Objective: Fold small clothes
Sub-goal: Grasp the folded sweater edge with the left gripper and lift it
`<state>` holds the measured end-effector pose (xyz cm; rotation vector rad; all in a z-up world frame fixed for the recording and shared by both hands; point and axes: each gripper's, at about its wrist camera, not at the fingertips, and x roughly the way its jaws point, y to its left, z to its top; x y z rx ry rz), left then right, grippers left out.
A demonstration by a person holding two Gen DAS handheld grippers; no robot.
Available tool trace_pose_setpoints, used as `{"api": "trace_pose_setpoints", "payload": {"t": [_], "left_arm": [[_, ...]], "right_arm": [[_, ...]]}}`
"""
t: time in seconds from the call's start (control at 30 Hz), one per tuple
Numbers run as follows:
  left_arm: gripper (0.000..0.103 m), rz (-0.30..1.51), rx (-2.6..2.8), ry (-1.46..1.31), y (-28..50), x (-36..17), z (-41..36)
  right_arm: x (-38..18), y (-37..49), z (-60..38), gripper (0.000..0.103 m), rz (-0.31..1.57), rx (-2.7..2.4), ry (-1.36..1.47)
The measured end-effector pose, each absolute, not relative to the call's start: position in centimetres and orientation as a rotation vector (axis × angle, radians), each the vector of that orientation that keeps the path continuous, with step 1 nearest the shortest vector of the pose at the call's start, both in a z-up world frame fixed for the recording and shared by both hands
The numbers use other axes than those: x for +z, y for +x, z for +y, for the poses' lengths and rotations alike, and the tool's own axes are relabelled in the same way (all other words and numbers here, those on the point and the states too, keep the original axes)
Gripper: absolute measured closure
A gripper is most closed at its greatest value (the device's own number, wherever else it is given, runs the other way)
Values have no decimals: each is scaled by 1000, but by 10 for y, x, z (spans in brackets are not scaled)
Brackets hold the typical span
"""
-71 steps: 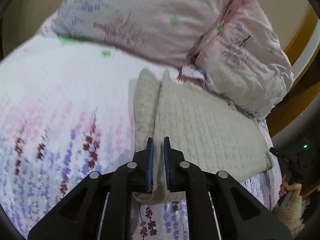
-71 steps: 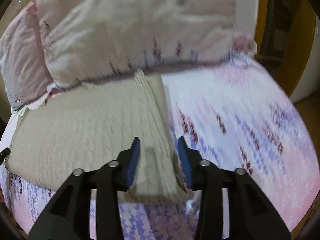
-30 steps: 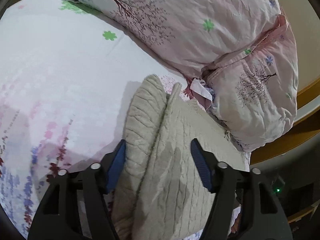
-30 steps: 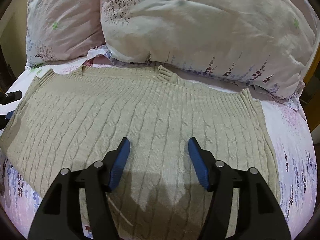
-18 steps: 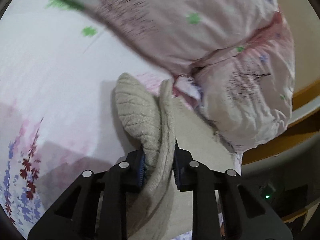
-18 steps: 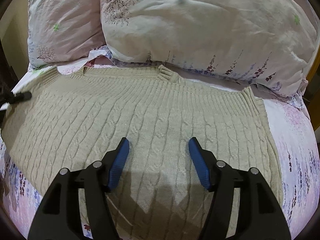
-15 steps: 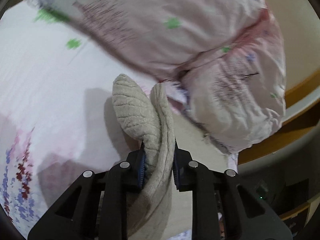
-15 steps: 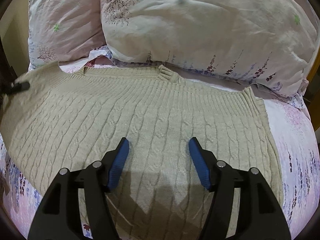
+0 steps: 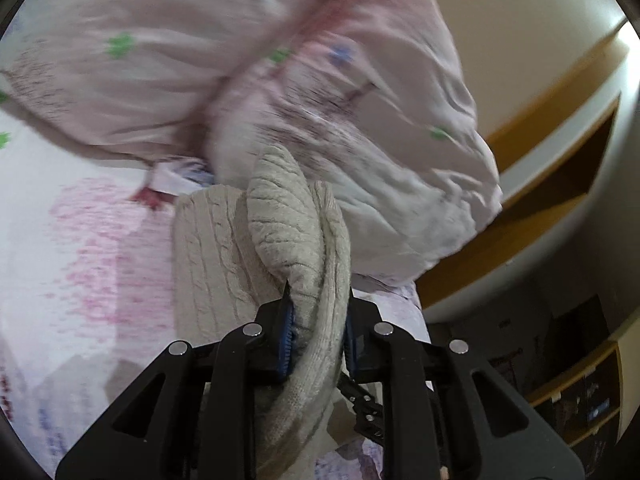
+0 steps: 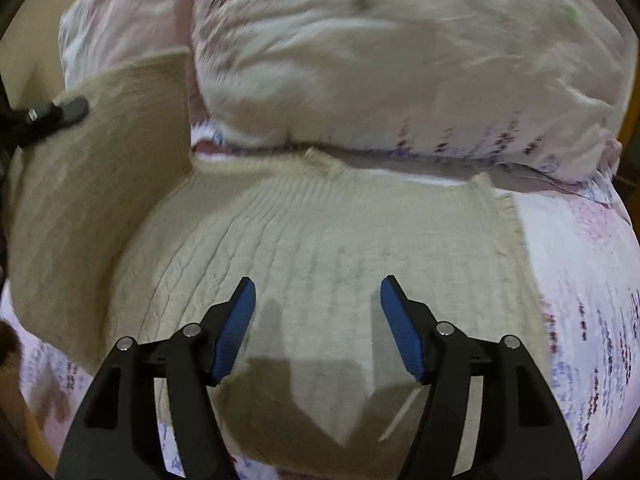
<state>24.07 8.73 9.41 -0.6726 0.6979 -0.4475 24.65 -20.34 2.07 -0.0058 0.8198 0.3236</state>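
A beige cable-knit sweater (image 10: pixel 320 240) lies spread on the floral bed sheet (image 10: pixel 580 264) in front of the pillows. My left gripper (image 9: pixel 316 320) is shut on the sweater's left edge (image 9: pixel 288 232) and holds it lifted; in the right wrist view that raised flap (image 10: pixel 100 160) stands up at the left, with the left gripper's tip (image 10: pixel 52 114) on it. My right gripper (image 10: pixel 316 296) is open and empty, hovering over the sweater's middle near its front edge.
Two large pink floral pillows (image 10: pixel 400 60) lie right behind the sweater and show close in the left wrist view (image 9: pixel 320 80). A wooden bed frame and shelf (image 9: pixel 560 152) are at the right. Bare sheet (image 9: pixel 80 240) lies left of the sweater.
My left gripper closed on the sweater's left edge and has lifted it up and toward the middle. My right gripper stayed open above the sweater, shifting slightly.
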Motion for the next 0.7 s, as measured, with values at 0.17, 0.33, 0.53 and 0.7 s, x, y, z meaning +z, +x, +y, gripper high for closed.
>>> {"api": "trace_pose_setpoints", "payload": {"t": [0.17, 0.33, 0.53, 0.7], "left_arm": [[84, 715, -505, -621, 250, 95, 42], [84, 775, -536, -560, 263, 80, -8], [84, 880, -541, -495, 277, 43, -62], [78, 887, -554, -404, 276, 38, -86]], "right_arm": [[34, 243, -246, 34, 774, 262, 50], [35, 243, -282, 34, 764, 209, 106], [27, 247, -324, 34, 783, 176, 234], [29, 249, -340, 34, 803, 240, 354]]}}
